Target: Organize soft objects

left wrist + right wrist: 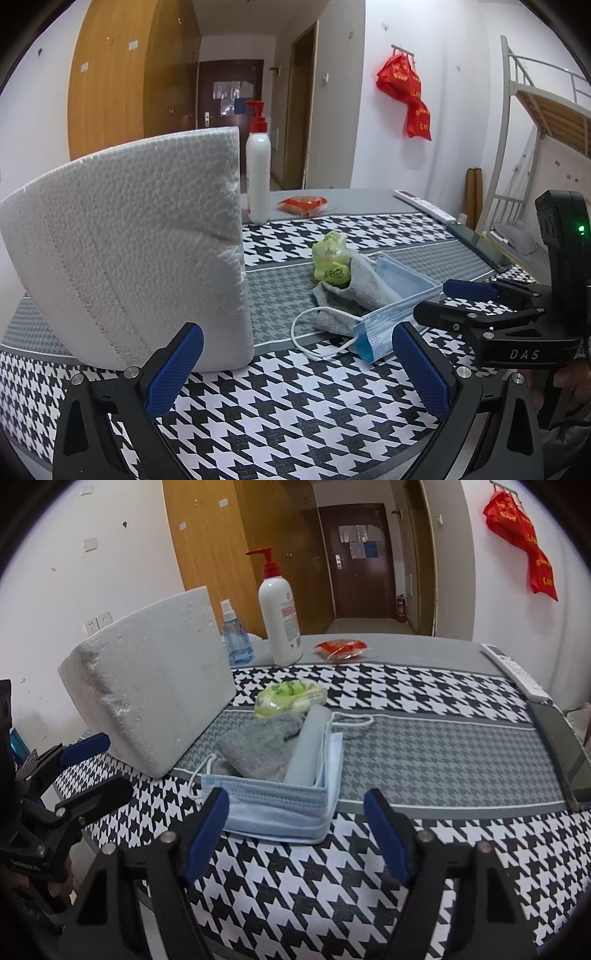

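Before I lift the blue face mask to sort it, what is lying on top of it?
A grey sock and a pale rolled tube lie on the face mask. A green packet sits just behind. What the sock covers cannot be seen.

Foam block (125, 251) hides the blue spray bottle (236, 638) in left view. Grey cloth (258, 749) partly hidden behind face mask (280, 805). Pump bottle (279, 620) label unreadable (too small). Remote (517, 672) cut by lens rim.
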A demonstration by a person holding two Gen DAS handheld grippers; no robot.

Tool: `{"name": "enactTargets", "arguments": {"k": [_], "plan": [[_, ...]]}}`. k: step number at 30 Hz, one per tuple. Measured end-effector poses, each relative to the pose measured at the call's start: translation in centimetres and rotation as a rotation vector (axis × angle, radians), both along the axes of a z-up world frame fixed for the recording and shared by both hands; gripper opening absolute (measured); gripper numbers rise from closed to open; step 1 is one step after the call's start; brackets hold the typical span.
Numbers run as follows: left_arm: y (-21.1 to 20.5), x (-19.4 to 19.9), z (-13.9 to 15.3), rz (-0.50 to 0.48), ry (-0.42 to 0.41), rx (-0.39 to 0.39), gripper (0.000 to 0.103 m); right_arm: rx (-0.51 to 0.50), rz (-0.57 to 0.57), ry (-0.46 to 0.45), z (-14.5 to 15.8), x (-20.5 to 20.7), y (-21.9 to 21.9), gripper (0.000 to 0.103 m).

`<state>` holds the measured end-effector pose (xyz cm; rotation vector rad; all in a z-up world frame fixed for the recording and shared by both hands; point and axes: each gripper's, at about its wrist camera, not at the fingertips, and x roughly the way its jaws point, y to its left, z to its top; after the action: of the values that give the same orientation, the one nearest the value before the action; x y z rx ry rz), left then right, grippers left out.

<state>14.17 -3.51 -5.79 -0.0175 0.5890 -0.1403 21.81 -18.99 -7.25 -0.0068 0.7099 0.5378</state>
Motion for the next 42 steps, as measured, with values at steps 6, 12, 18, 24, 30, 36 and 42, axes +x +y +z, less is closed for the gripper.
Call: {"name": "enactTargets", "arguments": {"k": [6,12,18,24,30,36,42], "plan": [[-0.1,0.4,-0.2,-0.006,0.012,-0.007,0.102,0.002,0.027,0.026,-0.5,0.4,0.3,0.062],[-0.5,0.5,-0.2,-0.005,0.007,0.010,0.102,-0.013,0.041,0.025,-0.6,0.7,0.7,0.040],[-1.2,0.7,-0.2,-0.012,0.009,0.014,0.102,-0.011,0.072,0.002,-0.3,-0.1,0.4,0.024],[-2.1,0.9,-0.1,-0.023,0.005,0.011,0.102,0.014,0.071,-0.010,0.3,-1.3,-0.8,0.020],[-2.9,1.1,-0.1,-0.040,0.007,0.011,0.102,0.029,0.027,-0.027,1.2,-2.0,-2.5,0.019],[-3.7,1.6,-0.4,-0.049,0.023,0.008,0.102,0.048,-0.058,-0.035,1.6,-2.5,-5.2,0.019],[-4.6,2.0,-0.4,-0.074,0.029,0.010,0.102,0.046,-0.102,-0.044,1.6,-3.1,-6.9,0.019]]}}
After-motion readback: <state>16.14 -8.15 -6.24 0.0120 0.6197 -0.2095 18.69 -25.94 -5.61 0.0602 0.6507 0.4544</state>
